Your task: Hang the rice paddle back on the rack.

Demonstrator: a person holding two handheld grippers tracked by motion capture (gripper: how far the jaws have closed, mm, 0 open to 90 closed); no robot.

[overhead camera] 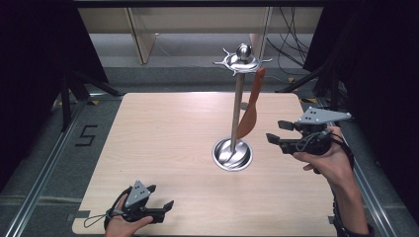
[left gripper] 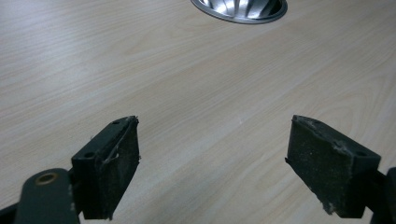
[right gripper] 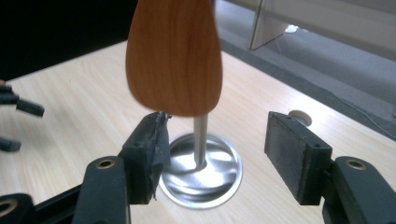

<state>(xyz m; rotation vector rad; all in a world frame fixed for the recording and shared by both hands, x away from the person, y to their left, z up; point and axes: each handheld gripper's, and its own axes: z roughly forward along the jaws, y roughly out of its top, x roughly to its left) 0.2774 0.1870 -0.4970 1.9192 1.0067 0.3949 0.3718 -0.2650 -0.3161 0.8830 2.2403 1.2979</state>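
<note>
A wooden spatula (overhead camera: 251, 106) is seen hanging from the metal stand (overhead camera: 233, 154) mid-table, with the right gripper (overhead camera: 278, 135) held just beside it, jaws spread and empty, while the left gripper (overhead camera: 160, 199) is rested wide apart near the table (overhead camera: 163, 138) edge.

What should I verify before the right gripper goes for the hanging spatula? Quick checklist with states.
1. Right gripper jaws open: ok.
2. Wooden spatula hanging from the rack top: ok.
3. Blade lined up between the jaws: not ok, it sits above them, toward one jaw.
4. Rack base flat on the table: ok.
5. Left gripper open, out of the way: ok.
6. How the handle is hooked on: cannot tell.
</note>
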